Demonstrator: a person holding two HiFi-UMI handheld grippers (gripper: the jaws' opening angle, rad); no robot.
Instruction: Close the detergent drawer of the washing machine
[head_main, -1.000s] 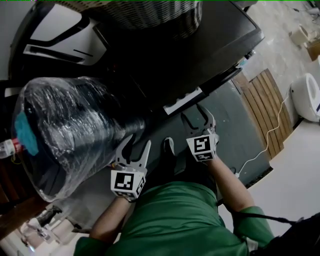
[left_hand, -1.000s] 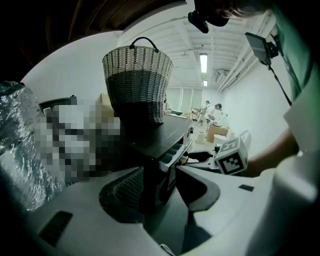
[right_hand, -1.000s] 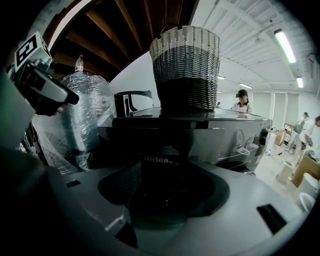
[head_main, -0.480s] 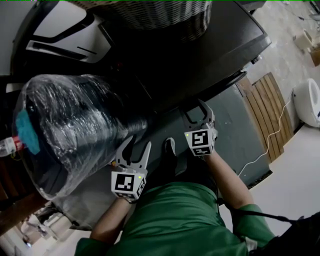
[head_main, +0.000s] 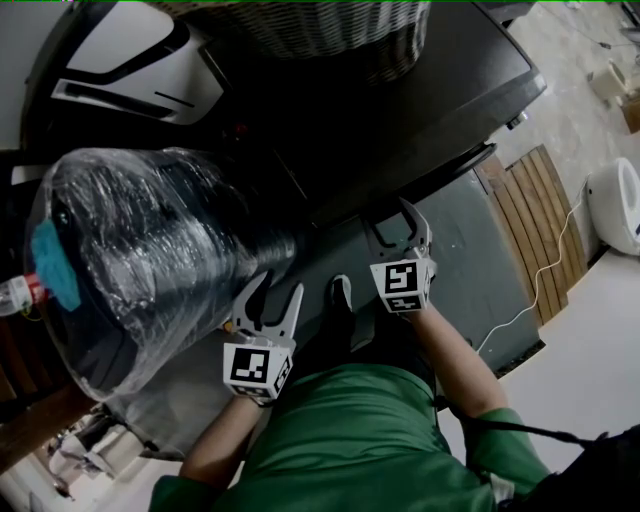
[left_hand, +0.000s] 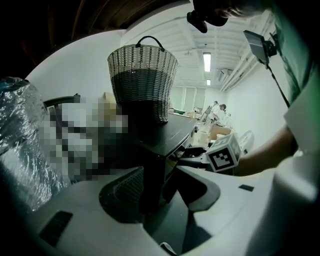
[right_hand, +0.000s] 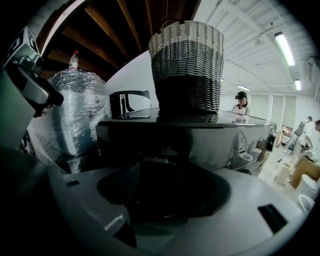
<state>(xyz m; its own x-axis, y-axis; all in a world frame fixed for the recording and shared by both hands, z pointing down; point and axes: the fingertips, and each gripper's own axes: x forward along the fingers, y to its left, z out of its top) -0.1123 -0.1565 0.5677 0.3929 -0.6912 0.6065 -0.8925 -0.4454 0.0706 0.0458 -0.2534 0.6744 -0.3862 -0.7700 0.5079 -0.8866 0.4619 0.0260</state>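
1. At far left lies a plastic-wrapped bundle (head_main: 150, 260), leaning against the left side of the dark washing machine (head_main: 430, 90).
2. The left gripper (head_main: 278, 288) hangs near the bundle's right end. Its jaws are spread wide with nothing clamped, and its own view shows only the machine's corner beyond the gap.
3. A woven basket (head_main: 300, 30) stands on the machine's top, toward the far side.
4. The detergent drawer (head_main: 385, 200) looks pushed in, its face level with the machine's upper front edge.
5. The right gripper (head_main: 393, 222) sits just in front of the drawer. Its jaws are opening, already wide, with the dark front panel between them but the pads not pressing on it.
6. At right, a wooden slatted board (head_main: 530, 215) lies on the floor.
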